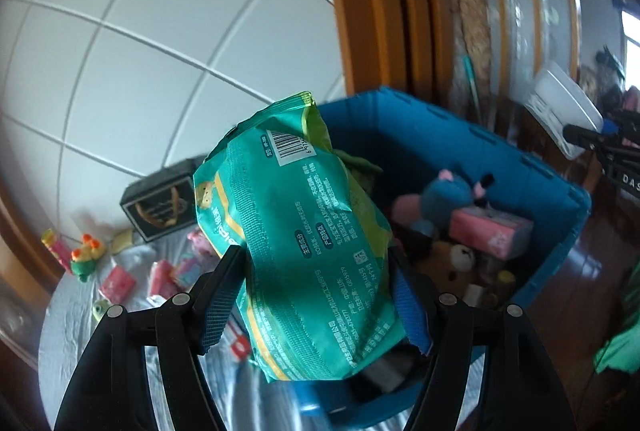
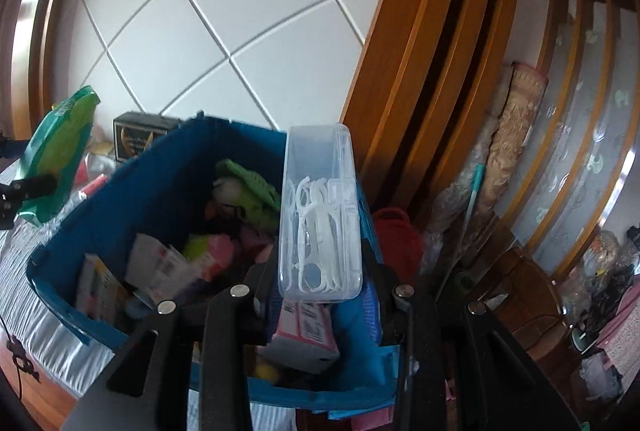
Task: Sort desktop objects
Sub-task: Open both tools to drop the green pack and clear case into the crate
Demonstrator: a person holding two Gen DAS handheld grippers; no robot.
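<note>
Both claws (left [image 1: 316, 295], right [image 2: 320, 271]) tilt down over bin [image 2: 168, 167], gripping.

The wipes packet [image 1: 296, 247] is teal with yellow-green trim and a barcode; the bin [image 1: 440, 135] is blue; the floss box [image 2: 320, 215] is clear with white picks.

My left gripper [image 1: 316, 295] holds the pack [image 1: 296, 239] between its 2 fingers, above the bin's [image 1: 440, 135] near-left edge. My right gripper [image 2: 320, 271] holds the floss box [image 2: 320, 215] above the bin's right side. Toys [image 1: 448, 191] lie in the bin. The bin sits on the table [image 1: 72, 311]. A box [image 1: 160, 203] stands behind it against the wall.
</note>
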